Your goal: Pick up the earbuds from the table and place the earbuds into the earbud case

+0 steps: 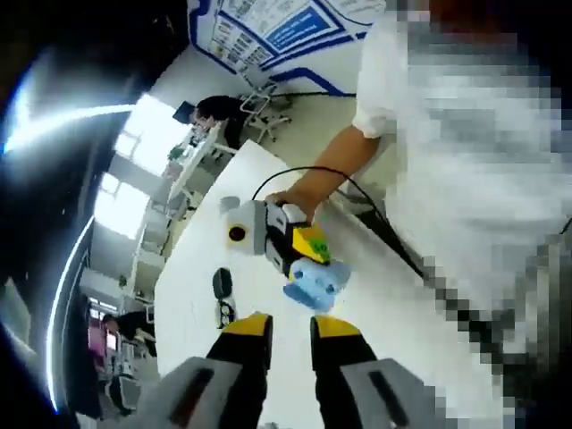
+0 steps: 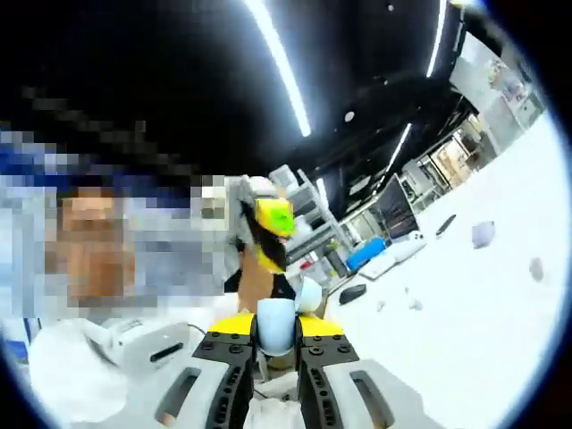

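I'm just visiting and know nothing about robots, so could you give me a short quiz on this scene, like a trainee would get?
1. True or false: in the left gripper view, the left gripper has its jaws apart with nothing between them.
2. In the same view, what holds the right gripper? A) a hand B) a metal stand C) a robot arm
3. Fill in: the small dark case lies on the white ____.

Key: 1 true; 2 A; 3 table.
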`<state>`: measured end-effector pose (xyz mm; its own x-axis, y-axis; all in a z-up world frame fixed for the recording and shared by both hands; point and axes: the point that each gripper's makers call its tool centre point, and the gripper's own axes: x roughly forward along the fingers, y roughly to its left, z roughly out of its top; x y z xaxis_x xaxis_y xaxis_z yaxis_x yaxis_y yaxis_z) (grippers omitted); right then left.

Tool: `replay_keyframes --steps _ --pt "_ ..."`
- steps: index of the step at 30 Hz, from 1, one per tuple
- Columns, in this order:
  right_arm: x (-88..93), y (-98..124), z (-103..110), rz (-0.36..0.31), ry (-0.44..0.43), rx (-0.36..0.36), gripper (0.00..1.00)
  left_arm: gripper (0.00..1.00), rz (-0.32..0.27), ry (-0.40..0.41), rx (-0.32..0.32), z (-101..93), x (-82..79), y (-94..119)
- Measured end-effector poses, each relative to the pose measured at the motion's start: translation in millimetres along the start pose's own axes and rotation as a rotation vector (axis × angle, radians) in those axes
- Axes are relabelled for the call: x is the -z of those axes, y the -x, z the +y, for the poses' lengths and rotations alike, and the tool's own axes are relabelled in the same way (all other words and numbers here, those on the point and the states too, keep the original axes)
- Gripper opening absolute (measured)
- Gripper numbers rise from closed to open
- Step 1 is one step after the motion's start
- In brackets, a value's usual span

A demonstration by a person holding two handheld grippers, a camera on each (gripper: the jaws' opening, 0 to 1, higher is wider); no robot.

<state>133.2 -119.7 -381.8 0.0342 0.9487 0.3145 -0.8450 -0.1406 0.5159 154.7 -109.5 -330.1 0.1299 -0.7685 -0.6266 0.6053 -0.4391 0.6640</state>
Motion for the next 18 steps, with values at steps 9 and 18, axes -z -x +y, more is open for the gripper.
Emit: replay_keyframes --steps 9,18 --pt "-27.1 20.4 10.8 0.046 0.262 0.113 0.15 0.36 -0.251 0.464 -0.219 25.6 61.3 -11.4" --pt "-31.1 30.7 20.9 0.116 0.362 0.185 0.15 0.39 -0.392 0.85 -0.348 59.6 93.7 -3.2"
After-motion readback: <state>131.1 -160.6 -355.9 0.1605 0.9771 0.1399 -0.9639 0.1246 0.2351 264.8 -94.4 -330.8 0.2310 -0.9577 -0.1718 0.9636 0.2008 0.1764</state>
